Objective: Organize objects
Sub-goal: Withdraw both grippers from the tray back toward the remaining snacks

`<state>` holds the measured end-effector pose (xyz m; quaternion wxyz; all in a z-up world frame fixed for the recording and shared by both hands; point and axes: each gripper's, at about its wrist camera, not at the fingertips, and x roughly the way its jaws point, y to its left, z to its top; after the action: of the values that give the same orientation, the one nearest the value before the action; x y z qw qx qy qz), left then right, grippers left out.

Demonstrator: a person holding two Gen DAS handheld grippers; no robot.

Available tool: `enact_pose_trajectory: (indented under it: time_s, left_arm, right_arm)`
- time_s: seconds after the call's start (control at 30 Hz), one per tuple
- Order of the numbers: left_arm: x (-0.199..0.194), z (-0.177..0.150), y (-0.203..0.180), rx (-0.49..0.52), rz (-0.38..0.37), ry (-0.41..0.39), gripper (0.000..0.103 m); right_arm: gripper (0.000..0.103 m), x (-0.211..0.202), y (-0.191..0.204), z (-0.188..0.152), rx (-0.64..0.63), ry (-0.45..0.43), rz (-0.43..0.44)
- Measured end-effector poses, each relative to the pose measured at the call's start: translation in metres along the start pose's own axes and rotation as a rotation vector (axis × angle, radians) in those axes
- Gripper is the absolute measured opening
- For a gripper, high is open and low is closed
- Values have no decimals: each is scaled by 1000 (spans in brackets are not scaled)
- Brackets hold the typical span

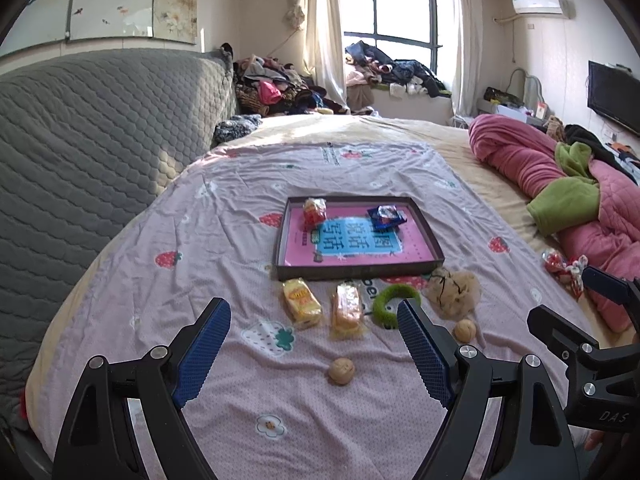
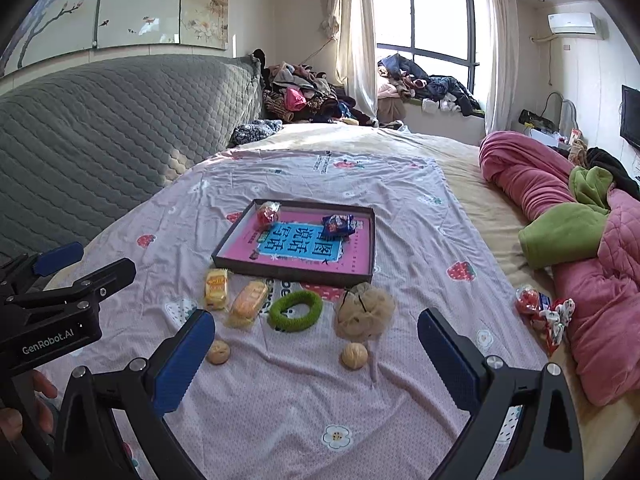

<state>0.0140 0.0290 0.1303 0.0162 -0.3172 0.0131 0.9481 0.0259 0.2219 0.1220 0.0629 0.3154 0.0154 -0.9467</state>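
Hovering wide open and empty, the left gripper [image 1: 314,340] and right gripper [image 2: 316,354] are nearing snacks lying below the tray [image 1: 434,240] at frame centre. Judging by that, picking a walnut [image 1: 341,371] comes next, needing a descent.

Your left gripper [image 1: 314,326] hangs open over the bedsheet [image 1: 224,248]. Tray [image 1: 356,269] at twelve o'clock, walnut [image 1: 341,371] just below.
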Motion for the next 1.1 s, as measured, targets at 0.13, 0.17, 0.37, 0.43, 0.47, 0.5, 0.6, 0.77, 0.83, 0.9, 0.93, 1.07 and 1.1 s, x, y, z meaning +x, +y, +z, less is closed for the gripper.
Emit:
enact_pose_trajectory:
  time_s: [0.13,0.17,0.37,0.43,0.47,0.5,0.6,0.77,0.83,0.9,0.93,1.07,1.1]
  left_arm:
    - [11,-9,2,4,1,20,86]
    - [14,-11,3,4,-1,25,86]
    - [36,-25,11,5,1,65,86]
    - [45,-28,13,7,5,78,86]
    - [50,-30,15,4,2,86,86]
    - [53,-30,17,3,0,91,86]
    - [67,-34,21,2,1,114,86]
    - [85,-38,26,3,-4,127,86]
    - [92,-39,28,-2,-5,136,86]
    - [101,-39,30,-7,-6,148,86]
    - [104,-39,31,-9,-6,151,86]
    - [120,-38,34,-15,-10,165,86]
    - [123,-37,34,-17,-11,167,86]
  right_arm:
    - [102,8,6,-7,-17,13,6]
    - [102,11,9,-9,-22,16,4]
    - [102,32,21,-20,-55,32,-7]
    - [102,40,24,-23,-60,42,-7]
    - [102,44,25,-24,-62,46,-8]
    - [102,49,26,-25,-63,50,-8]
    - [102,62,28,-27,-69,71,-15]
    - [102,78,33,-28,-84,84,-13]
    - [102,86,36,-28,-97,97,-17]
    - [102,95,39,-29,-108,106,-26]
    - [102,98,40,-29,-110,108,-27]
    - [102,113,43,-28,-124,128,-31]
    - [102,119,43,-29,-131,136,-35]
